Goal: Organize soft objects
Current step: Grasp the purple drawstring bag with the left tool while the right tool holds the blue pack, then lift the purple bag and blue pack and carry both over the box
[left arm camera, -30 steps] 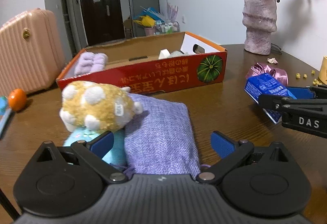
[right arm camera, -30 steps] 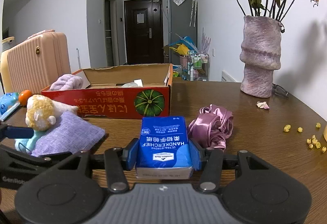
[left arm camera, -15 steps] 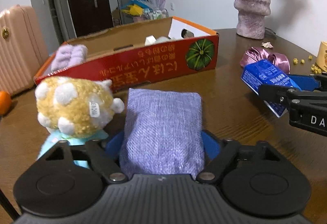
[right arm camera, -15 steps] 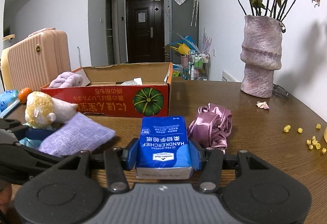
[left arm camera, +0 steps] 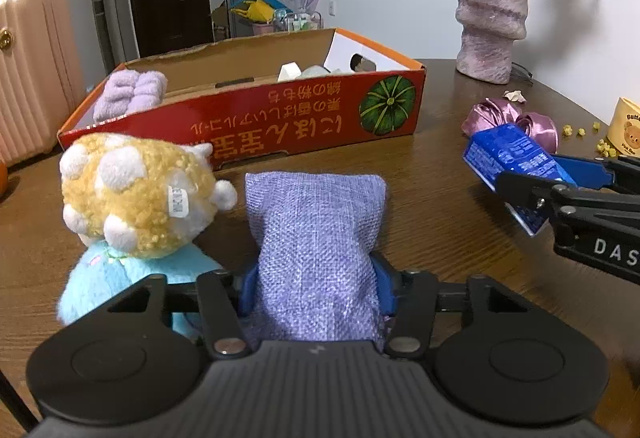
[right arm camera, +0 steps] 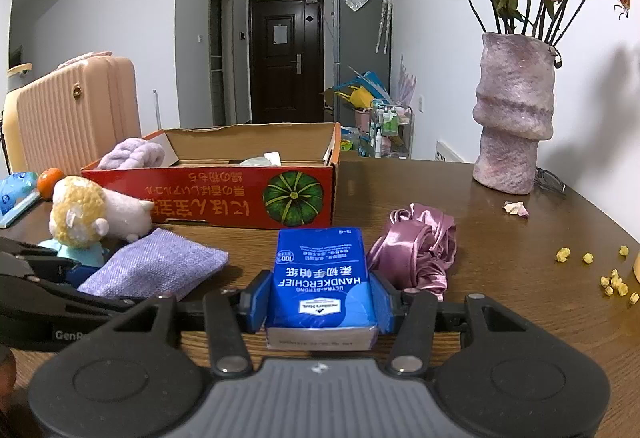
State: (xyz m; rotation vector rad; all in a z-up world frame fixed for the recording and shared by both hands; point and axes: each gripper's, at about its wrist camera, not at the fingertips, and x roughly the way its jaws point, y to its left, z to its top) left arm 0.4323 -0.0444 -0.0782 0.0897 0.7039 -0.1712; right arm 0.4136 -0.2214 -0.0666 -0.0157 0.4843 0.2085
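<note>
Box (left arm camera: 280, 134) at far side already holds a lilac towel (left arm camera: 130, 94). My left gripper (left arm camera: 316, 286) is closing on the purple pouch (left arm camera: 316, 234); right gripper (right arm camera: 320, 302) clamps the tissue pack (right arm camera: 322, 278). Plush toy (left arm camera: 136, 198) and satin scrunchie (right arm camera: 416, 250) left on the table (left arm camera: 420, 198).

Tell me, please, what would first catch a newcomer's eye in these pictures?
Probably the red cardboard box with the green pumpkin print, across the middle of the wooden table. Next, the blue handkerchief pack clamped in the right gripper, and the lilac fabric pouch that the left gripper is closing on, beside a yellow-headed plush toy.
</note>
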